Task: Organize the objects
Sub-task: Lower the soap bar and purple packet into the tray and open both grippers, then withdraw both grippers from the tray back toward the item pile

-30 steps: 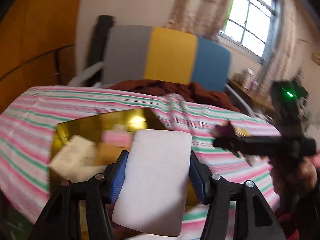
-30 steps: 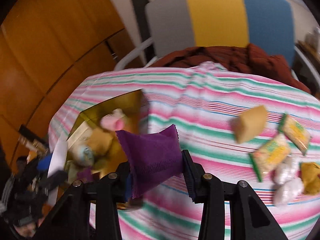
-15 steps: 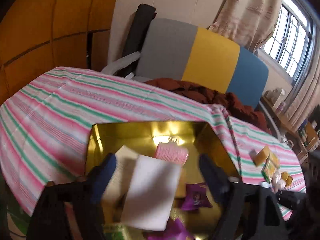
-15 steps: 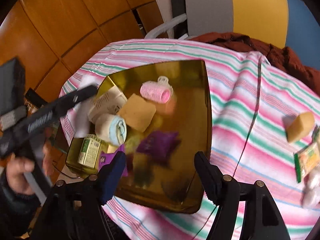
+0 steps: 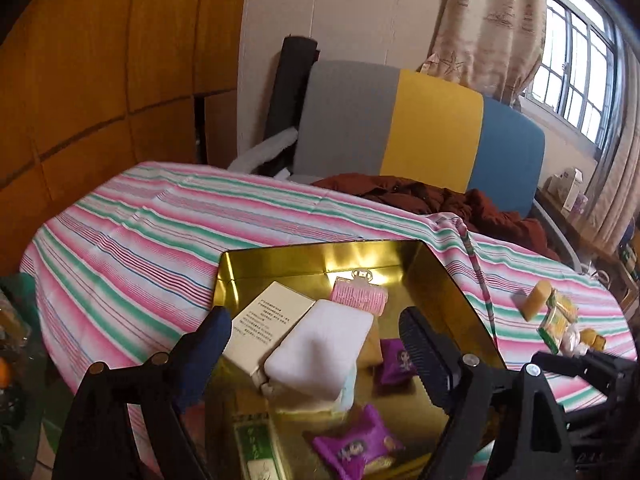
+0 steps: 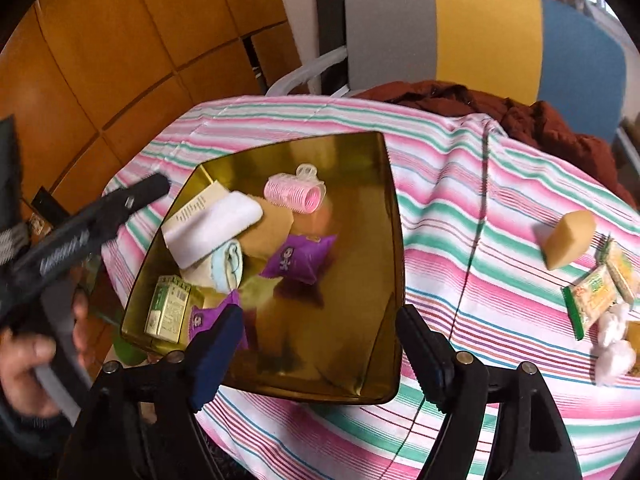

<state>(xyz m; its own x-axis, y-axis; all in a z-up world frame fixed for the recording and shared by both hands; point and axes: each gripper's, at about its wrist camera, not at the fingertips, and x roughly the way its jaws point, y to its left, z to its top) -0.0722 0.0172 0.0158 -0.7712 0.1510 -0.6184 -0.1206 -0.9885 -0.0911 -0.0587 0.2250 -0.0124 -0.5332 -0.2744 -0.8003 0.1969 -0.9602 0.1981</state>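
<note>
The gold tray (image 6: 384,248) is sitting on the striped tablecloth (image 6: 472,208), holding a white pad (image 6: 212,230), a pink roller (image 6: 292,194), a purple packet (image 6: 300,258) and a green box (image 6: 168,312). The left gripper (image 5: 316,354) is hovering over it, fingers wide apart and empty. The right gripper's (image 6: 320,348) jaws are opening with nothing between them. Snack packets (image 6: 592,296) are lying well apart on the cloth.

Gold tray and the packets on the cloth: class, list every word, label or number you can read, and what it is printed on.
None can be read.
Cream box: rows of small print, too small.
Green box: label blurred.
Purple packets: a cartoon figure, lettering blurred.
Yellow-green packets: printing blurred.
</note>
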